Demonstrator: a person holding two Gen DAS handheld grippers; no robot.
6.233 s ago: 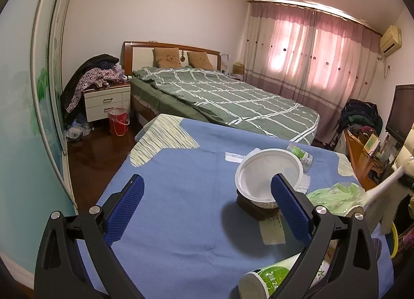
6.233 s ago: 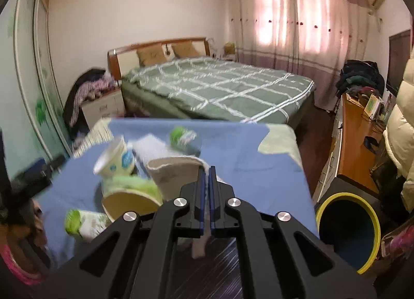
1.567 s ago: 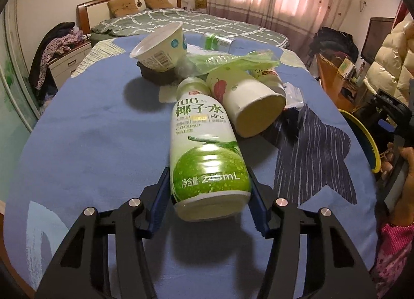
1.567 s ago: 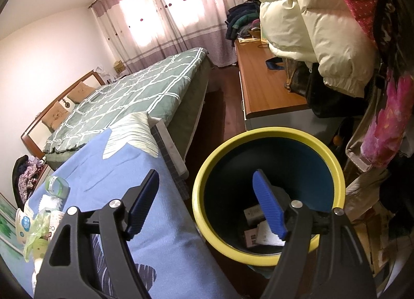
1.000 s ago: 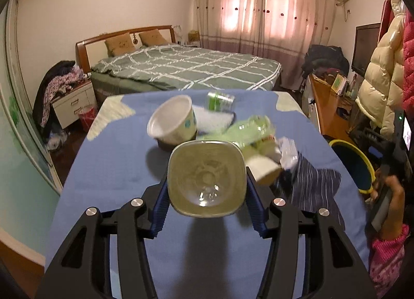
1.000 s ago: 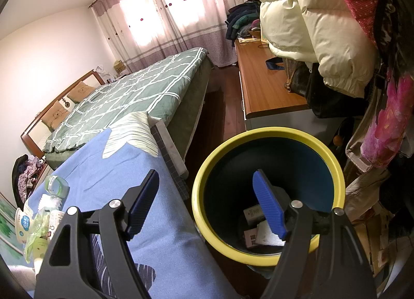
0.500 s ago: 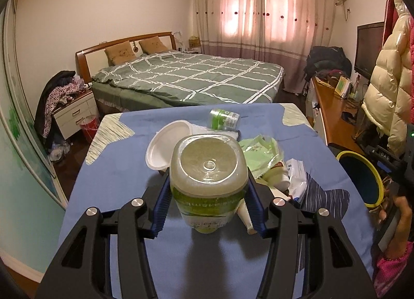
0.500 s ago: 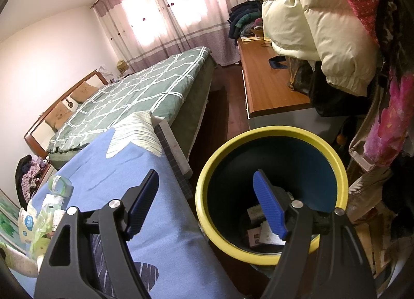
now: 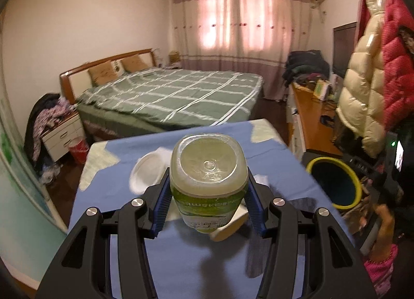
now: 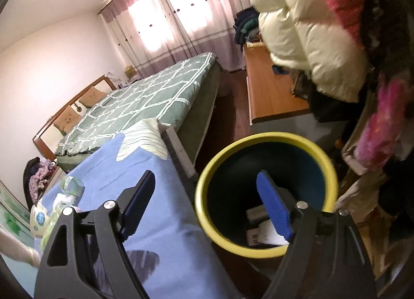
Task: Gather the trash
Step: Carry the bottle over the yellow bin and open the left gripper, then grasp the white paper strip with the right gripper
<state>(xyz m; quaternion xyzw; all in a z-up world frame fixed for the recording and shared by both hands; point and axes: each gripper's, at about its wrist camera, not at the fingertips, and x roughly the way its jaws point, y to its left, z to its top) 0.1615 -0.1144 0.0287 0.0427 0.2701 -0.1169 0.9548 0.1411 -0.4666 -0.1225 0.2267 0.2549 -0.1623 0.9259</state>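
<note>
My left gripper (image 9: 207, 200) is shut on a green-labelled coconut water bottle (image 9: 208, 177), held up above the blue table (image 9: 181, 260) with its base toward the camera. A white bowl (image 9: 148, 173) and a paper cup (image 9: 227, 229) lie on the table behind it. The yellow-rimmed bin (image 9: 333, 182) stands off the table's right side. My right gripper (image 10: 207, 206) is open and empty, over the gap between the table edge and the bin (image 10: 266, 190), which holds some paper trash (image 10: 261, 229).
A green-quilted bed (image 9: 170, 97) lies beyond the table. A wooden desk (image 10: 269, 94) and hanging padded coats (image 10: 310, 40) stand behind the bin. A small green bottle (image 10: 73, 185) and wrappers (image 10: 49, 221) lie at the table's far left in the right wrist view.
The left gripper closed on the coconut water bottle, lifted it off the table and has swung right toward the bin. The right gripper stayed open over the bin, shifting slightly left.
</note>
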